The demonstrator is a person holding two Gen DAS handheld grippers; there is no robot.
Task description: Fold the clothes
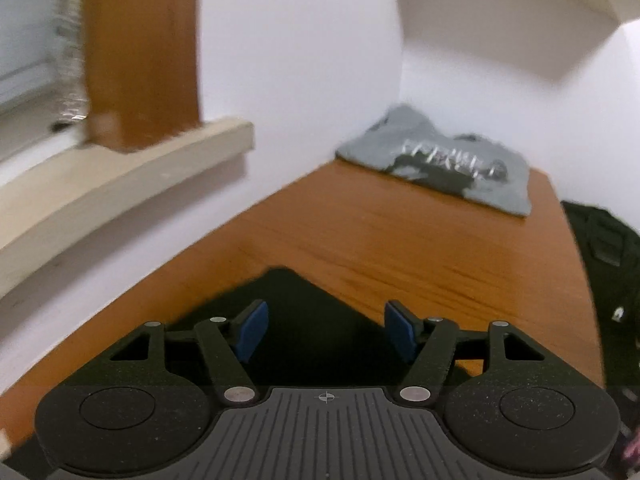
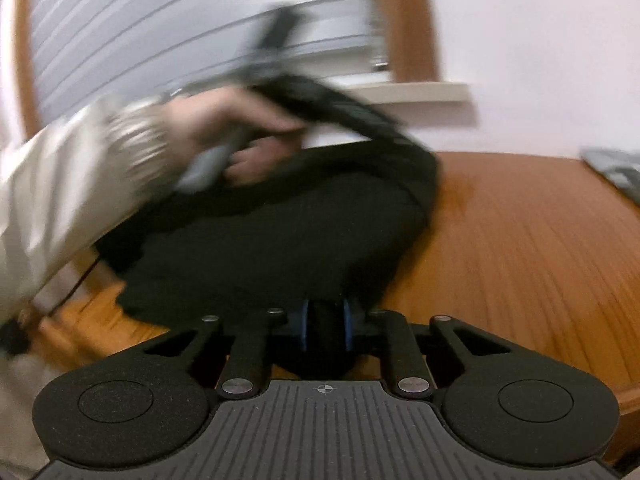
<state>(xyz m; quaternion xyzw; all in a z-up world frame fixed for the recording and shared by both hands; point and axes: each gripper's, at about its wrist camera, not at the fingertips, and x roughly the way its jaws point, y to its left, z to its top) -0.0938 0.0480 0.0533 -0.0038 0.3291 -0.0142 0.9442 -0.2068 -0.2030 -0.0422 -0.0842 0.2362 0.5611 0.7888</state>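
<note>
A black garment [image 2: 280,240] lies bunched on the wooden table [image 2: 520,260]. My right gripper [image 2: 326,326] is shut on its near edge, with a fold of black cloth between the blue pads. My left gripper [image 1: 326,326] is open with its blue pads wide apart, above a corner of the black garment [image 1: 288,320]. In the right wrist view the left gripper's body [image 2: 320,100] and the hand holding it are blurred over the garment's far side. A folded grey T-shirt [image 1: 440,164] with a print lies at the table's far end by the wall.
A white wall and a pale window sill [image 1: 120,184] run along the table's left side, with a wooden window frame [image 1: 140,52]. A shelf [image 1: 520,8] hangs above the far corner. A dark bag or chair [image 1: 604,264] stands past the table's right edge.
</note>
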